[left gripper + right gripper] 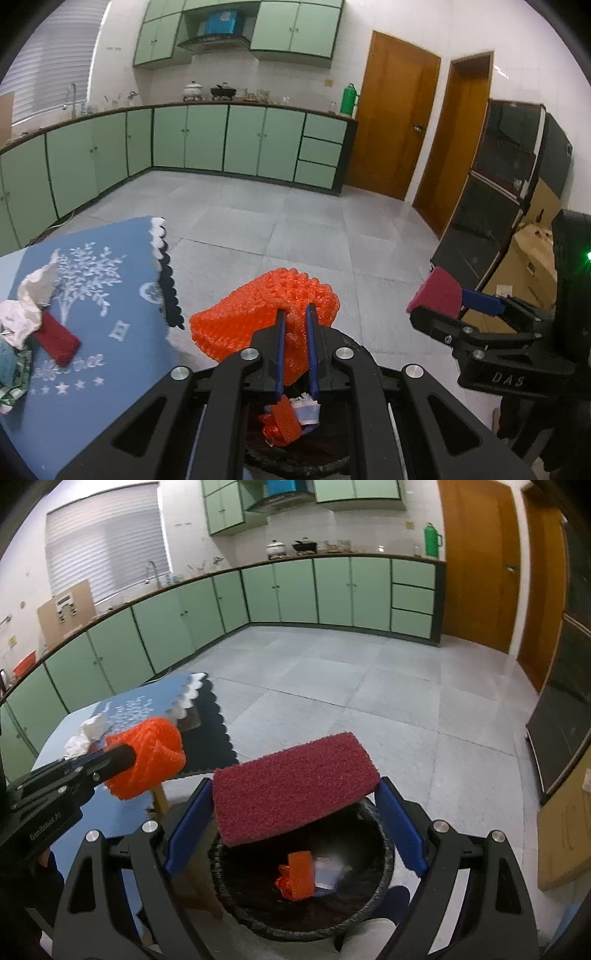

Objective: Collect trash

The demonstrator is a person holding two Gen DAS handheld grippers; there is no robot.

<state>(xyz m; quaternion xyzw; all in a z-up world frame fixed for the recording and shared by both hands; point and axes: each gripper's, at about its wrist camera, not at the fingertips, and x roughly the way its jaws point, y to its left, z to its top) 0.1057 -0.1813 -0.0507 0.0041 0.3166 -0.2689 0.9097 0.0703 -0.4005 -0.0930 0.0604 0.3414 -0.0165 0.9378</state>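
Note:
My left gripper (295, 314) is shut on an orange foam net (258, 317) and holds it above the black trash bin (347, 341); the net also shows in the right wrist view (147, 760). My right gripper (295, 794) is shut on a dark red scouring pad (295, 782), held over the black bin (384, 853); the pad also shows in the left wrist view (437, 295). Orange and white scraps (299, 877) lie inside the bin.
A table with a blue cloth (107, 314) stands left of the bin. On it lie crumpled white paper (26, 306), another red pad (57, 341) and green wrappers (11, 373). Green cabinets (207, 136), wooden doors (395, 125) and a black appliance (498, 192) ring the tiled floor.

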